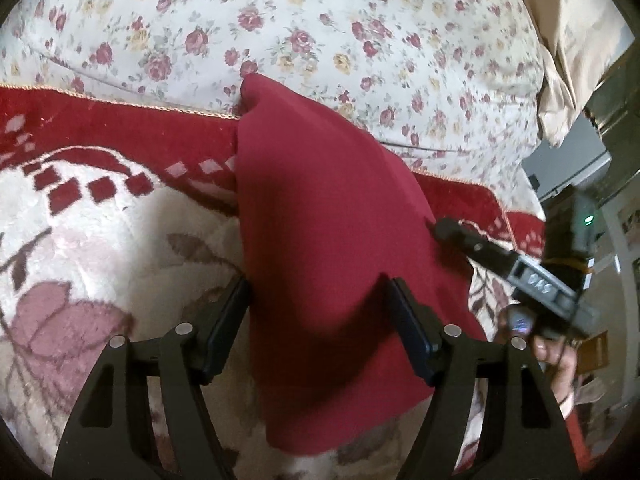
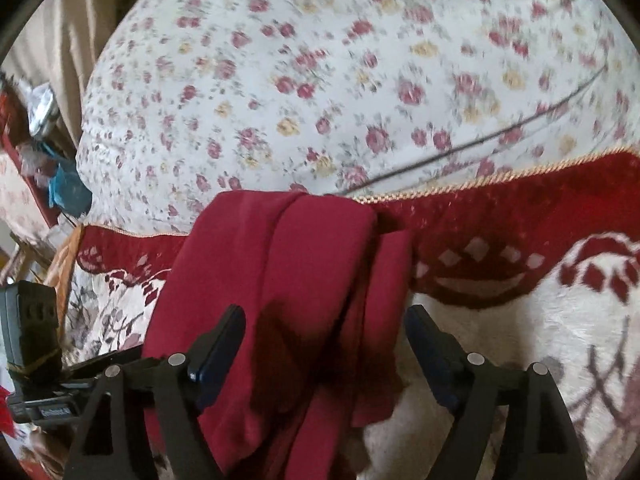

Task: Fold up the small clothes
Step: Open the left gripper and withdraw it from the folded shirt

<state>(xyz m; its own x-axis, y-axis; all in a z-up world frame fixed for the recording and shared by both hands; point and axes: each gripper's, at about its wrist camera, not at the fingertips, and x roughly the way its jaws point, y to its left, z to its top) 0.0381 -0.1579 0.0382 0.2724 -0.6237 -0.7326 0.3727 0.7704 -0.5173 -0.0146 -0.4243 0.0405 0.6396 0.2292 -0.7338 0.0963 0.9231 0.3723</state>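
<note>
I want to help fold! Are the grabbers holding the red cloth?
No. Both the left gripper and right gripper are open over the red cloth, not pinching it.

Right claw (image 2: 324,324) spread wide over folded red garment (image 2: 288,280).

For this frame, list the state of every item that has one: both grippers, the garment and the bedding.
Left gripper: open, red garment between its fingers, pads not pressing.
Right gripper: open over the garment.
Red garment: folded into layers, lying on the blanket.
Patterned blanket: spread flat.
Floral sheet: spread beyond the blanket.
</note>
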